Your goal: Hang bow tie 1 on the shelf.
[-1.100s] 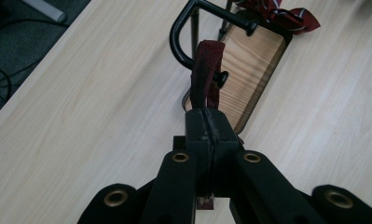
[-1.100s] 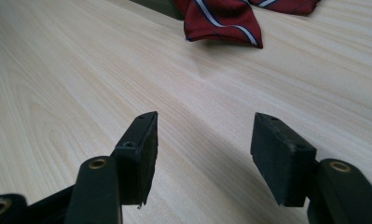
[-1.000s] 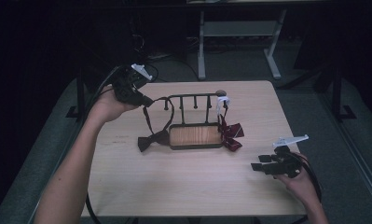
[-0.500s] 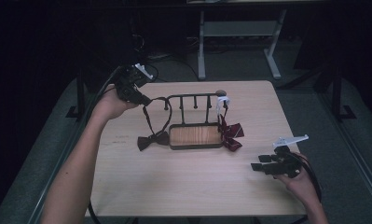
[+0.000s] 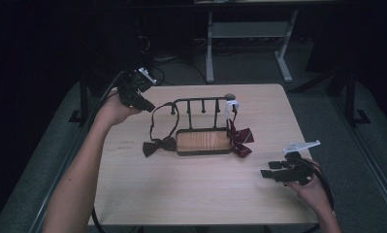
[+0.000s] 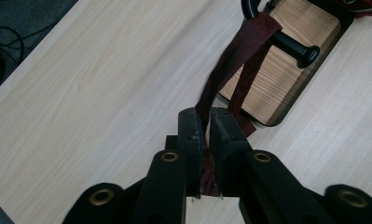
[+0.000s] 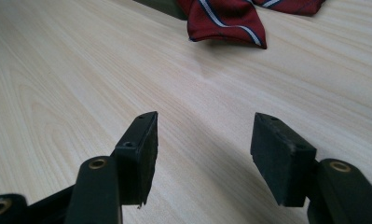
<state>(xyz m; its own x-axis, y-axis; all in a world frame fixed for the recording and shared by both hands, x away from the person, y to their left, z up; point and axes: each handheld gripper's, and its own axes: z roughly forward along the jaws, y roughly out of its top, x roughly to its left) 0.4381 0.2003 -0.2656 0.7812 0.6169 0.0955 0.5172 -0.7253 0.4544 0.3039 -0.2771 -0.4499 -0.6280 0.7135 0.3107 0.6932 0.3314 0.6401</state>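
Up close, left gripper (image 6: 203, 122) pinches strap (image 6: 230, 60); high view too far.

The right gripper (image 7: 202, 154) hangs low over the table (image 7: 58, 79), its two black jaws spread wide apart with nothing between them (only bare pale wood grain shows in the gap). Farther off, near the top edge, lies a red tie (image 7: 230, 21) with thin white and dark stripes, flat on the wood and well apart from the jaws.
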